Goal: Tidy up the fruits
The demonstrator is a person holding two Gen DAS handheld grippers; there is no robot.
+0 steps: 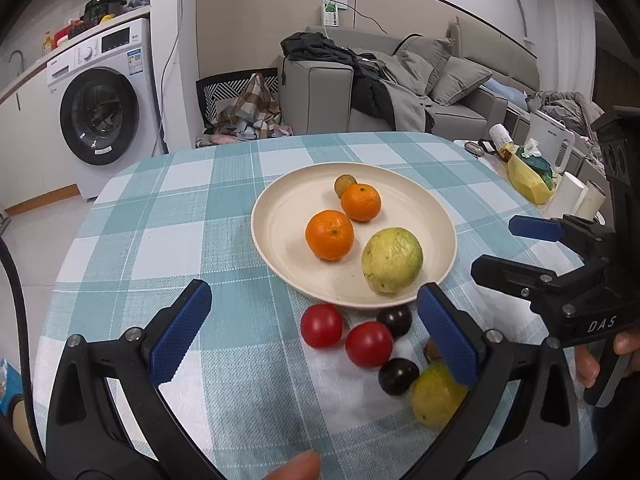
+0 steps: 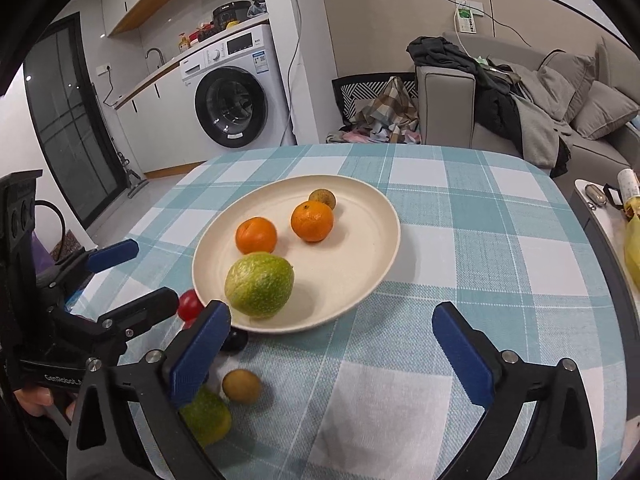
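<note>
Both our grippers, left (image 1: 314, 330) and right (image 2: 332, 344), hang wide apart, empty. Red tomatoes (image 1: 321, 325) lie near the plate (image 1: 280, 216); soft, smooth, rolling — we'd pinch gently across the middle.

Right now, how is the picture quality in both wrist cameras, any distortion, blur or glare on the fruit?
Left wrist view: strong fisheye bending, black corners; the plate and near orange are sharp, with soft shadows and small highlights on the red tomatoes. Right wrist view: the same curvature; the big green fruit is crisp, while the green fruit behind the near finger looks slightly soft.
</note>
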